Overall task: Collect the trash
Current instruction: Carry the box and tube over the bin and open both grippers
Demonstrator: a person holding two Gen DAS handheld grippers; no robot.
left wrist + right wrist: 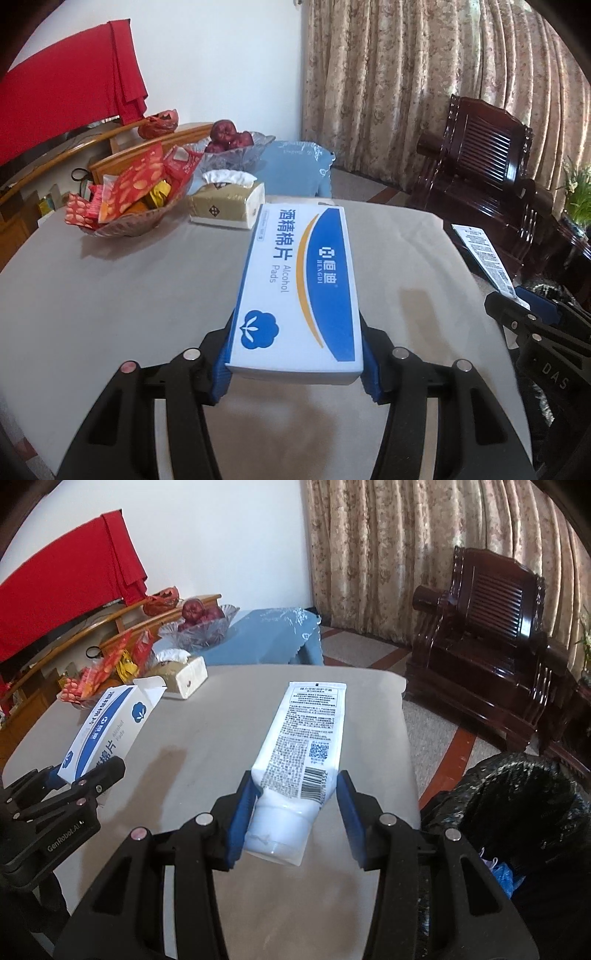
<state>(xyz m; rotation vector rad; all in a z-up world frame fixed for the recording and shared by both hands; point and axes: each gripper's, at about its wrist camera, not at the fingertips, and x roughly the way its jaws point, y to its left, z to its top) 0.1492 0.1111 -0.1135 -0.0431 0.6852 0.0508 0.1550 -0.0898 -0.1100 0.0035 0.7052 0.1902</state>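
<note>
"Alcohol Pads", "HENGDI" on box [295, 291]

The grey table [110, 295] lay bare in front; a snack bowl [122, 218] and tissue pack [225, 208] crowded its far-left corner.

At the upper left of the frame we see a red cloth [70, 81] hanging against the wall, and below it a glass bowl of snack packets [122, 206] on the grey table [110, 295], just beside a tissue pack [227, 203]. Behind them we find a fruit bowl [236, 147], patterned curtains [424, 74] across the top, and a dark wooden armchair [480, 166] at the right.
</note>
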